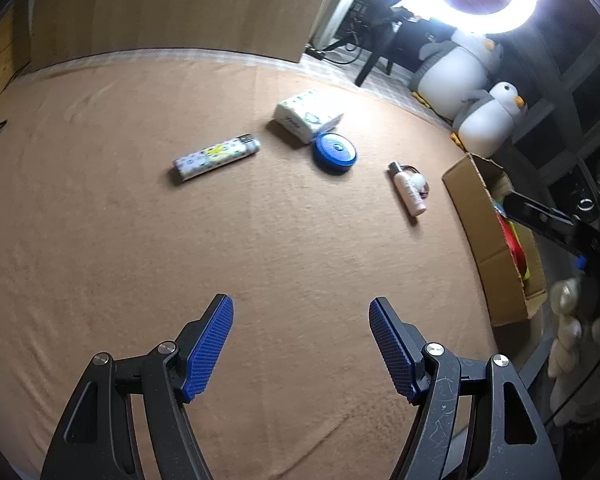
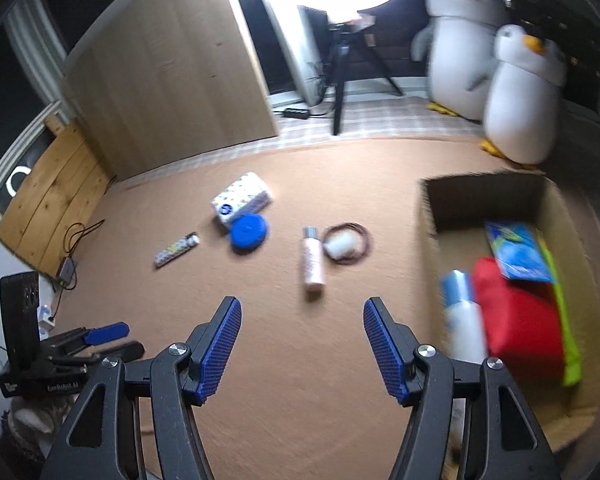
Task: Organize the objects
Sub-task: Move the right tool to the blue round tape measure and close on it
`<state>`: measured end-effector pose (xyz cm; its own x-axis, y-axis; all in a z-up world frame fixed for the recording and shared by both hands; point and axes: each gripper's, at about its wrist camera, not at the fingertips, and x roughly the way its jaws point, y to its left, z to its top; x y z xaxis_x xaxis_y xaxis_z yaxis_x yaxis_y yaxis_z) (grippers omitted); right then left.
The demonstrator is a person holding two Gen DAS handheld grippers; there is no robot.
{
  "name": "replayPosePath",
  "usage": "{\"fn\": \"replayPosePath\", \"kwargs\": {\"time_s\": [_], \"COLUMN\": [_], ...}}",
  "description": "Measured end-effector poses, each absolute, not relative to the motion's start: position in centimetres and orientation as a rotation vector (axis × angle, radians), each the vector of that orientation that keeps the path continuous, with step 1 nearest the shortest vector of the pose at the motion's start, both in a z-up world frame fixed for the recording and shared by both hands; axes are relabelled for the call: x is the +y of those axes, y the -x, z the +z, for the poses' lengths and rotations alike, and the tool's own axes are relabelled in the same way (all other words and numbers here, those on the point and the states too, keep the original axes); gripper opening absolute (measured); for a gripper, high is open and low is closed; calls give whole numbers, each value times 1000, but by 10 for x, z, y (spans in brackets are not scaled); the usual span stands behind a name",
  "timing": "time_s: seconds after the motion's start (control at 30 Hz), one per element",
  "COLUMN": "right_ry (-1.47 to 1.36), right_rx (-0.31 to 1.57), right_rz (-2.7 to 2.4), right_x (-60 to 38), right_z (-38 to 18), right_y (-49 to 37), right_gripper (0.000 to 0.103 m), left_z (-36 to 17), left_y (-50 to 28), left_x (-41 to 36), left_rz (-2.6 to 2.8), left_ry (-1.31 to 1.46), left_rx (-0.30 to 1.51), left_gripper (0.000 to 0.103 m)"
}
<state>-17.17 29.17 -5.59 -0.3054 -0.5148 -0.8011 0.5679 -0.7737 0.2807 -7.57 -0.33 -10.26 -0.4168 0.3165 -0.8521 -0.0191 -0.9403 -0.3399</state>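
Two grippers, left (image 1: 301, 344) and right (image 2: 302, 347), hang over a tan carpeted surface (image 1: 140, 240), jaws apart, nothing between them. Mid-frame on it: patterned lighter (image 1: 216, 157), tissue pack (image 1: 306, 115) touching a blue round tin (image 1: 334, 153), small pink bottle (image 1: 409, 190) beside a hair tie with white pom-pom (image 2: 346, 243). Cardboard box (image 2: 430, 240), right edge, holds packets. Upper frame: ring light (image 1: 500, 24) on tripod (image 2: 340, 80), two plush penguins (image 2: 520, 92), wood panel (image 2: 172, 64).
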Motion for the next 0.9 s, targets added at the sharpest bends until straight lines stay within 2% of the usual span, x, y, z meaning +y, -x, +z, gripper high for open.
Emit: {"fn": "replayPosePath", "kwargs": {"time_s": [0.53,0.9], "right_ry": [-1287,-1316], "right_rx": [289,414], "right_rz": [-1977,-1985], "right_x": [163,124], "right_z": [-111,-139], "right_y": [208,228], "right_gripper": [63,63], "left_z": [-117,-125], "left_y": [52,48], "left_x": [-66,-92], "left_rz": [2495,2507], "left_ry": [1638,1658], "left_rx": [-552,-625], "left_gripper": [74,74]}}
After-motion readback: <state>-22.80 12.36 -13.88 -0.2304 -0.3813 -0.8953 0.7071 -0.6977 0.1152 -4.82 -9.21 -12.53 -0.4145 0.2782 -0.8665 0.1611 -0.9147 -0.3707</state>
